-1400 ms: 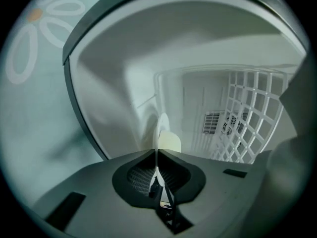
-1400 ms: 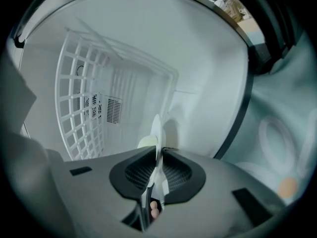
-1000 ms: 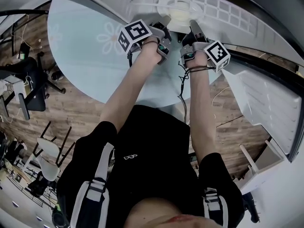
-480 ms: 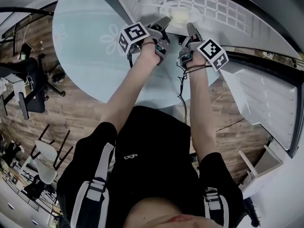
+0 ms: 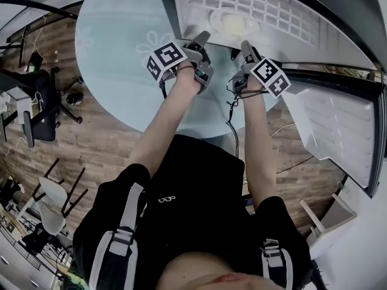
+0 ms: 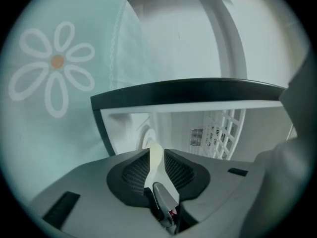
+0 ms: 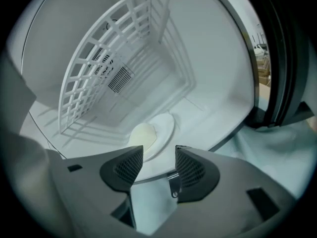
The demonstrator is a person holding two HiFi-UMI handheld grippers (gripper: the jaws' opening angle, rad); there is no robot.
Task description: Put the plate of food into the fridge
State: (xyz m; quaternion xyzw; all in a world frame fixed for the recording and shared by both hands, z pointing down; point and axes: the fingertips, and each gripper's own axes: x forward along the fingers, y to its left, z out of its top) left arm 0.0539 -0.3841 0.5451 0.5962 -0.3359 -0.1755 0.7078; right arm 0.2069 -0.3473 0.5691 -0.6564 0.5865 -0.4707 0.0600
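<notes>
Plate [image 7: 166, 125] (food [image 7: 142, 134] on it) sits on white fridge floor [image 7: 208, 108]

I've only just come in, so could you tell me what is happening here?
A person holds a gripper in each hand at the open fridge. The plate of food sits inside, free of both. The jaws of the left gripper are closing and those of the right gripper are opening, nothing between either pair.

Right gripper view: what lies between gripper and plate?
Only bare fridge floor, in the right gripper view; the right gripper, jaws opening, holds nothing.
</notes>
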